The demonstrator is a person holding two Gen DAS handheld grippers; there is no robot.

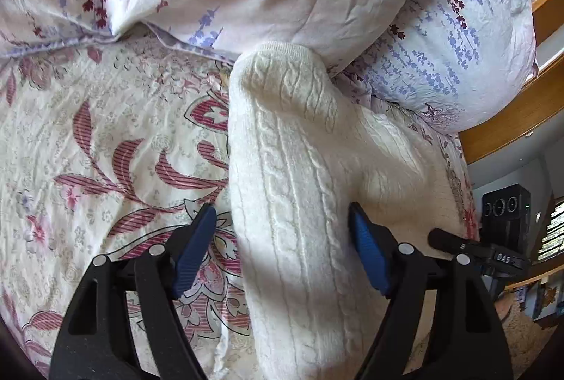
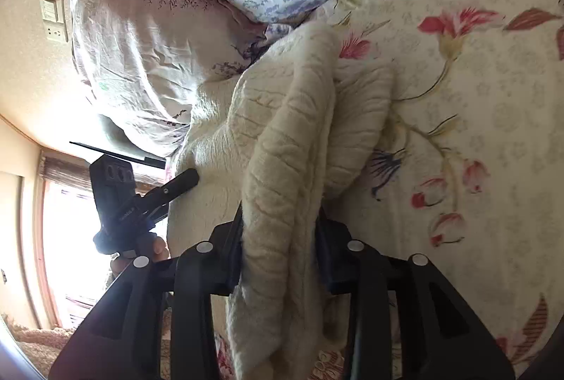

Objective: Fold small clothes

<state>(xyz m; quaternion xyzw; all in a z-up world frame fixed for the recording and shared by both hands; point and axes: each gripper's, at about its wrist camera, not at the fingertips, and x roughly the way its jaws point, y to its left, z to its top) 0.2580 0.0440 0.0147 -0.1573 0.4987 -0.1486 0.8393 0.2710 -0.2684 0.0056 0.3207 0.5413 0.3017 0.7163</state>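
Cream cable-knit sweater point(image 1: 299, 168) bunched on floral bedsheet point(image 1: 88, 133), top edge against lavender-print pillows point(image 1: 458, 62). Left gripper point(image 1: 282, 242) spread wide around sweater; right gripper point(image 2: 282, 235) clamped on a fold, pads hidden.

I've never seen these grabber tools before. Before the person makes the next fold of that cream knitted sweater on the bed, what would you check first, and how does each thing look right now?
1. Right gripper has cloth: ok, its fingers are closed on a bunched fold of the cream sweater.
2. Left gripper has cloth: not ok, its blue pads stand apart on either side of the sweater.
3. Sweater lies flat: not ok, it is bunched and rumpled.
4. Free of the pillow: cannot tell, the far end sits right against it.
5. Room to fold: ok, bare flowered bedsheet lies beside the sweater.
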